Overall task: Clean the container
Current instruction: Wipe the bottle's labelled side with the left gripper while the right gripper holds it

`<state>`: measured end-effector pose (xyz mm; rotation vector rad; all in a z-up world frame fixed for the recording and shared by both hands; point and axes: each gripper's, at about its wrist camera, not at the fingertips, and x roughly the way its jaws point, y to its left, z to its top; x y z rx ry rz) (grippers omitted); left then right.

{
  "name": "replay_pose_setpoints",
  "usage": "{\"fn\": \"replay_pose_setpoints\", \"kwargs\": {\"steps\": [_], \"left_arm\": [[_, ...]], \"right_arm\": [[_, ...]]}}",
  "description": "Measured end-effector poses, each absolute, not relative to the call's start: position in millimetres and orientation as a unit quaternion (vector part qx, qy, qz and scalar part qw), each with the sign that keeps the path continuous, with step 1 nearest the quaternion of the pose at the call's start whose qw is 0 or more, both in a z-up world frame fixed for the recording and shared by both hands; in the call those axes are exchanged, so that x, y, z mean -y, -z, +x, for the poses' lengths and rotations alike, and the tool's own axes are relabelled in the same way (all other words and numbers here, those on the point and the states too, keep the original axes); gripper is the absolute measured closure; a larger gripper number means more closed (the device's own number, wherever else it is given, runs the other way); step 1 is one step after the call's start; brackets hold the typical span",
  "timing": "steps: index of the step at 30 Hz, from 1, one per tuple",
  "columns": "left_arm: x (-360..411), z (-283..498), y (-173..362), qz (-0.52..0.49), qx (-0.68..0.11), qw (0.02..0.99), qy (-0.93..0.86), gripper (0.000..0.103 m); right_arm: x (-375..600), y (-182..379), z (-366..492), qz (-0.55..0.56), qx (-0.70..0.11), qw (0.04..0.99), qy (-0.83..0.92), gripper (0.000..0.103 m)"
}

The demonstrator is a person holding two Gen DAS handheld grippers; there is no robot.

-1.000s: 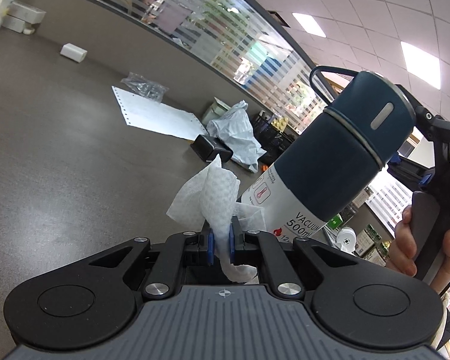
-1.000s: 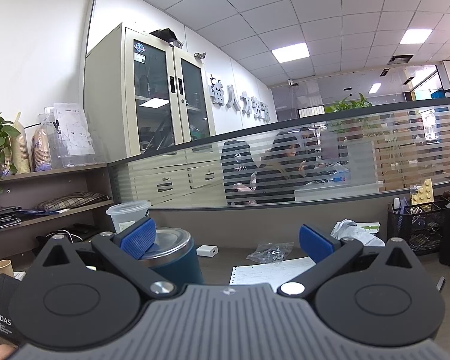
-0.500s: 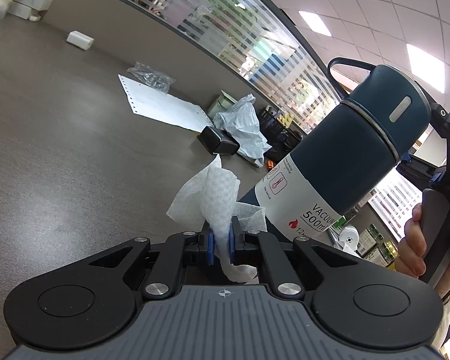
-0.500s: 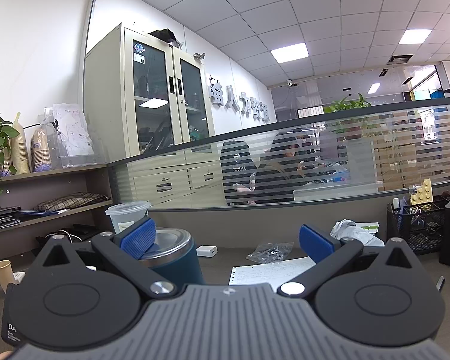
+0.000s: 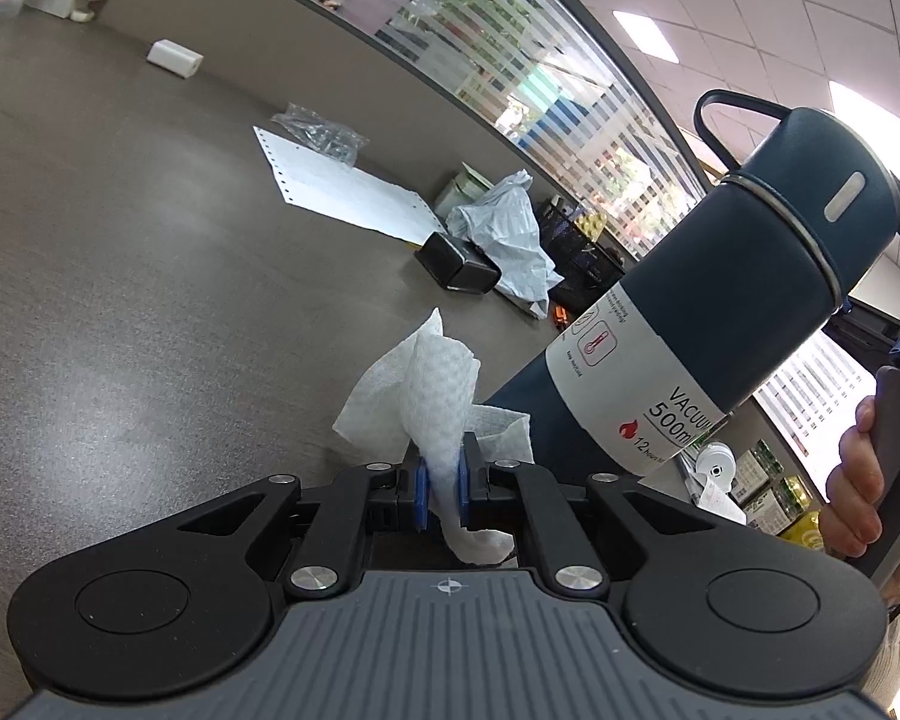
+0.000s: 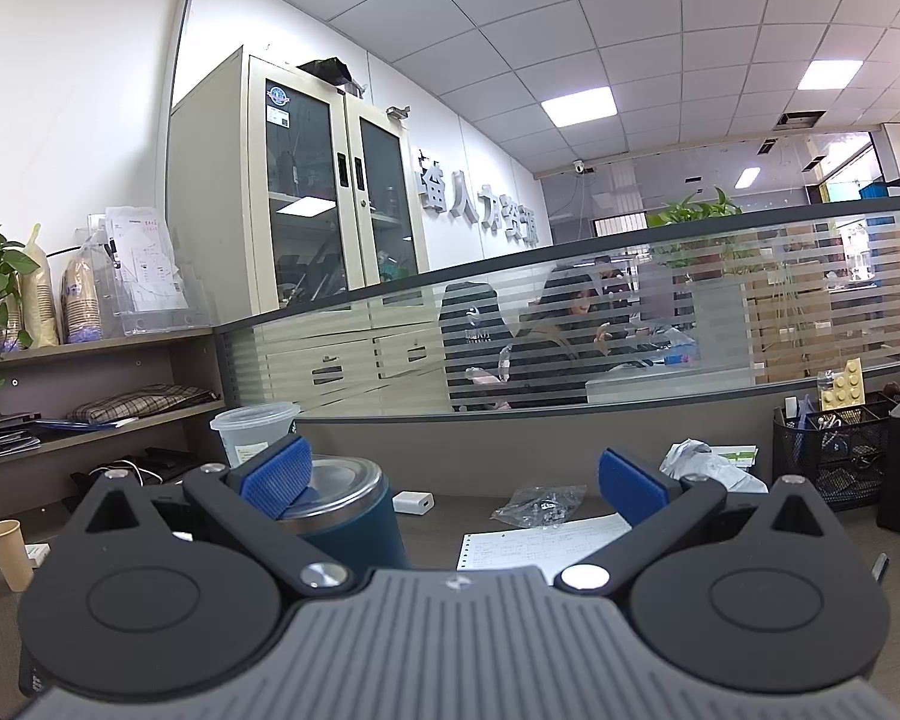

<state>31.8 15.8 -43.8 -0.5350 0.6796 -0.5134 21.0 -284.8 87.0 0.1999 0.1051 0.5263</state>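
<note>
My left gripper (image 5: 440, 489) and right gripper (image 6: 456, 474): black linkage arms, silver screws, ribbed grey housing, blue ridged fingers (image 6: 277, 473).

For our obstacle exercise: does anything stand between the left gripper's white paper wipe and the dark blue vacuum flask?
Nothing visible does: the white paper wipe in the left gripper lies right beside the dark blue vacuum flask.
</note>
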Motion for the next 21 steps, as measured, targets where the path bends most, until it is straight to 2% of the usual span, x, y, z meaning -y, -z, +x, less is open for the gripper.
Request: {"fn": "replay_pose_setpoints", "kwargs": {"steps": [21], "left_arm": [[-16,35,56,-0.254,-0.349,0.870,0.239,0.092]], "right_arm": [[284,-87,24,0.099,-0.052,0.959,-0.261,0.000]]}}
